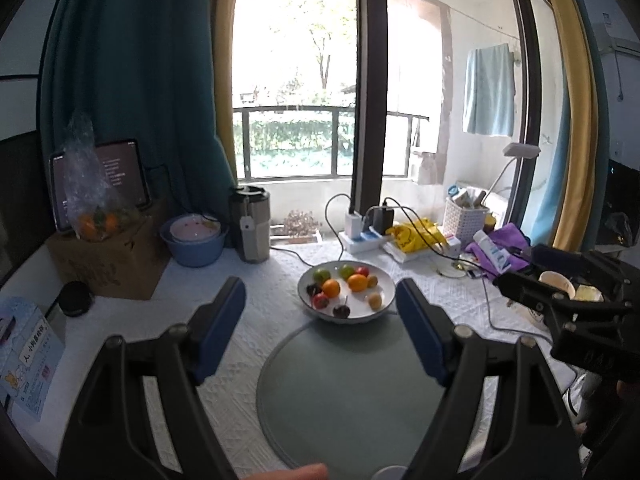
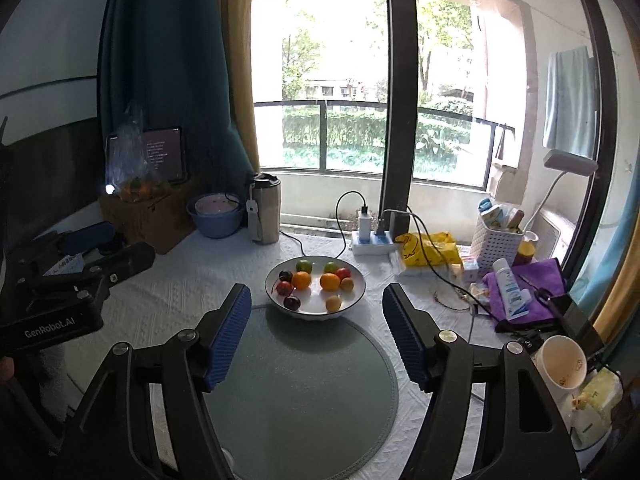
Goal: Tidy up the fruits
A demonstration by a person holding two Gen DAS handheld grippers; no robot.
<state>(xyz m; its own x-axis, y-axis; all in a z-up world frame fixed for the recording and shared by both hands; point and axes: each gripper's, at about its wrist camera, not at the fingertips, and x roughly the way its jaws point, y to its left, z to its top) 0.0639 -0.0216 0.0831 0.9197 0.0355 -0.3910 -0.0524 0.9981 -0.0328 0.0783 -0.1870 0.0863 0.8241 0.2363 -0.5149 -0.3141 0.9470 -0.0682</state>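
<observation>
Both hand-held tools hang above the white-clothed table (image 2: 192, 280), side by side, pointed toward the window. The left gripper (image 1: 320, 312) has its blue-padded fingers spread wide with nothing between them, and the right gripper (image 2: 316, 320) is spread just as wide and equally empty.

The fruit sits ahead of both, in a white bowl (image 2: 356, 296) whose near edge rests on the far rim of a round grey-green placemat (image 2: 304, 392). Inside the bowl I count two oranges (image 2: 301, 280) in the middle, two green fruits (image 2: 304, 266) at the back, a red one (image 2: 343, 273) beside the right-hand green, two small yellow-brown ones (image 2: 333, 303) toward the right, and dark cherry-like pieces (image 2: 291, 302) on the left and front. None of it is touched by either tool.

Further back stand a steel tumbler (image 2: 265, 212) and a blue basin (image 2: 216, 218) to its left, a cardboard box (image 2: 156, 216) carrying a clear bag of oranges (image 2: 138, 188), and a tablet (image 2: 166, 154) propped behind. To the right lie a power strip (image 2: 374, 242), a yellow bag (image 2: 430, 252), a white basket (image 2: 496, 242) and a purple cloth (image 2: 536, 280)
</observation>
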